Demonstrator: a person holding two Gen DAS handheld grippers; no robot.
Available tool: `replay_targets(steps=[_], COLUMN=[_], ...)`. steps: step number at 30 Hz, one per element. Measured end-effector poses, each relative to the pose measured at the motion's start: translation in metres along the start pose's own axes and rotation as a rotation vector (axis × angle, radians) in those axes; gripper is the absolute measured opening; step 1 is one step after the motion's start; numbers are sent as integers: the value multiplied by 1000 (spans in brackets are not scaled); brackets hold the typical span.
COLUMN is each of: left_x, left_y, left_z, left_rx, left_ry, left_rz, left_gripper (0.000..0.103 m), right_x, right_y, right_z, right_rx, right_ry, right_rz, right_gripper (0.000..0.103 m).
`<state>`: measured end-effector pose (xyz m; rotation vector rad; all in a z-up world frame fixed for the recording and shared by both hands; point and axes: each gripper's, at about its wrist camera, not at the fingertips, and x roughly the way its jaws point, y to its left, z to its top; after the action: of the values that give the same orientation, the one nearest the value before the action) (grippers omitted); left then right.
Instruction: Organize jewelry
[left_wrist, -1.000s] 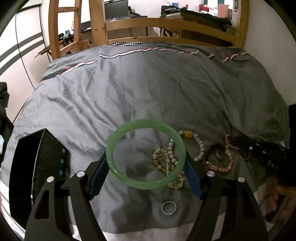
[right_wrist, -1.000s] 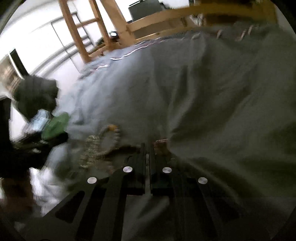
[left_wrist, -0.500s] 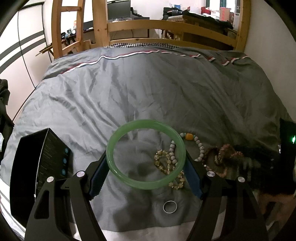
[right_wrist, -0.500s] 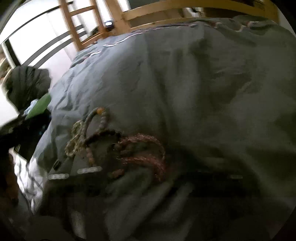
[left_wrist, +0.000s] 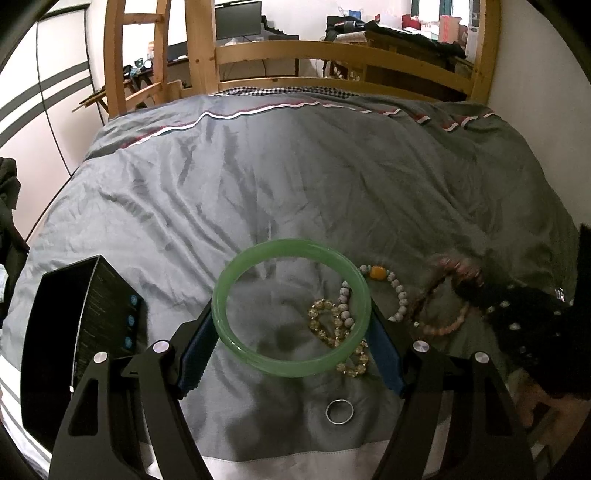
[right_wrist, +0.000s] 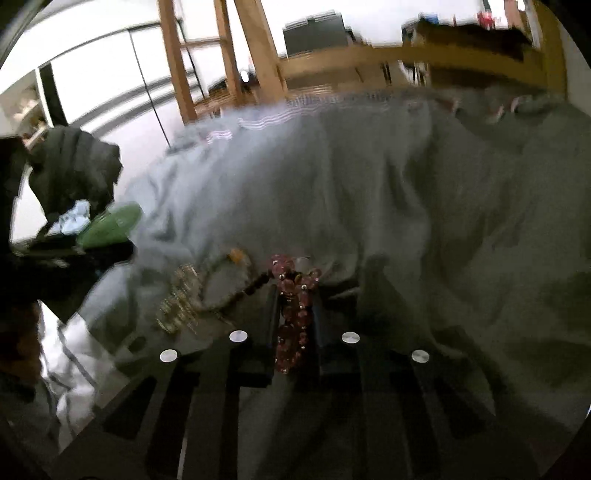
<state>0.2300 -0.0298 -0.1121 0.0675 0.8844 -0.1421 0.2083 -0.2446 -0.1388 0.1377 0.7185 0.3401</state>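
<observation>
Risen off the duvet (right_wrist: 406, 206), right tongs (right_wrist: 293, 295) clamp the pink bracelet (right_wrist: 293, 314).

On the bed (left_wrist: 295, 184) lie 1 green bangle (left_wrist: 291, 306), 1 yellow-gold bead bracelet (left_wrist: 334, 332), 1 white bead bracelet with an orange bead (left_wrist: 397, 291), 1 dark pink bead bracelet (right_wrist: 293, 314), 1 paler pink bead bracelet (left_wrist: 448, 325) and 1 plain silver ring (left_wrist: 340, 411). That makes 1 bangle, 4 bead bracelets and 1 ring. There is 1 black box (left_wrist: 74, 332). The right side is blurred, so further strands there cannot be counted.
</observation>
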Motion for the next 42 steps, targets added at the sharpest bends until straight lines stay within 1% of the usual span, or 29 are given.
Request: replay_targets(steps=[2, 6, 9, 11, 12, 13, 14, 16, 17, 19, 20, 22, 24, 26, 28, 29, 30, 31, 32, 33, 34, 35, 36, 37, 39, 41, 42], left_x=[0, 0, 0, 0, 0, 0, 0, 0, 0, 0, -1, -1, -1, -1, -1, -1, 0, 0, 0, 0, -1, -2, -3, -4, -4, -1, 1], left_y=[0, 1, 1, 2, 2, 2, 2, 2, 2, 3, 3, 4, 5, 6, 5, 5, 5, 5, 5, 5, 5, 5, 5, 5, 4, 3, 3], left_z=[0, 0, 0, 0, 0, 0, 0, 0, 0, 0, 0, 0, 0, 0, 0, 0, 1, 1, 1, 1, 1, 2, 2, 2, 1, 0, -1], left_rx=[-2, -3, -7, -9, -8, -9, -9, -10, -9, -9, -9, -16, -17, -19, -19, -19, -17, -18, -18, -17, -16, -14, -12, -11, -9, -4, -2], left_ry=[1, 2, 3, 4, 4, 3, 3, 3, 4, 2, 1, 0, -1, 0, 2, 1, 2, 3, 3, 3, 1, -5, -10, -15, -13, -4, 1], left_rz=[0, -1, -2, -2, -2, -1, -2, -2, -3, -1, 0, -2, 0, 0, -1, -1, 0, -1, -1, -2, -1, 2, 3, 3, 1, 6, 12], left_gripper=[73, 73, 73, 73, 73, 73, 73, 73, 73, 73, 73, 73, 73, 73, 73, 73, 73, 73, 73, 73, 72, 72, 72, 72, 72, 72, 72], right_x=[-7, -27, -34, -42, -42, -39, -36, -27, -18, -6, -3, -9, -22, -35, -37, -34, -28, -20, -15, -8, -5, 1, 8, 17, 28, 26, 20], right_y=[2, 5, 4, 0, -1, 0, 3, 6, 6, 7, 4, -2, -6, -13, -16, -16, -15, -14, -13, -10, -4, 1, 3, 3, -7, -18, -22], right_z=[6, 17, 21, 23, 25, 26, 26, 21, 20, 15, 12, 13, 19, 22, 24, 24, 23, 21, 19, 15, 11, 9, 6, 3, -4, -5, -2], right_rx=[-2, 5, 16, 38, 39, 31, 7, -8, -9, -18, -6, 31, 58, 97, 107, 94, 85, 76, 69, 51, 22, -22, -57, -87, -67, -20, 3], right_ry=[-41, -127, -151, -173, -169, -147, -122, -105, -63, -29, -23, -56, -115, -165, -165, -140, -106, -67, -44, -31, -40, -25, 9, 55, 114, 115, 88], right_rz=[17, 56, 60, 80, 90, 90, 47, 40, 29, -12, -3, 33, 67, 103, 88, 62, 46, 21, 9, 9, -8, -75, -141, -196, -222, -224, -214], right_gripper=[8, 8, 8, 8, 9, 9, 10, 10, 10, 10, 9, 8, 8, 5, 5, 6, 11, 19, 49, 73, 75, 72, 54, 45, 21, 12, 9])
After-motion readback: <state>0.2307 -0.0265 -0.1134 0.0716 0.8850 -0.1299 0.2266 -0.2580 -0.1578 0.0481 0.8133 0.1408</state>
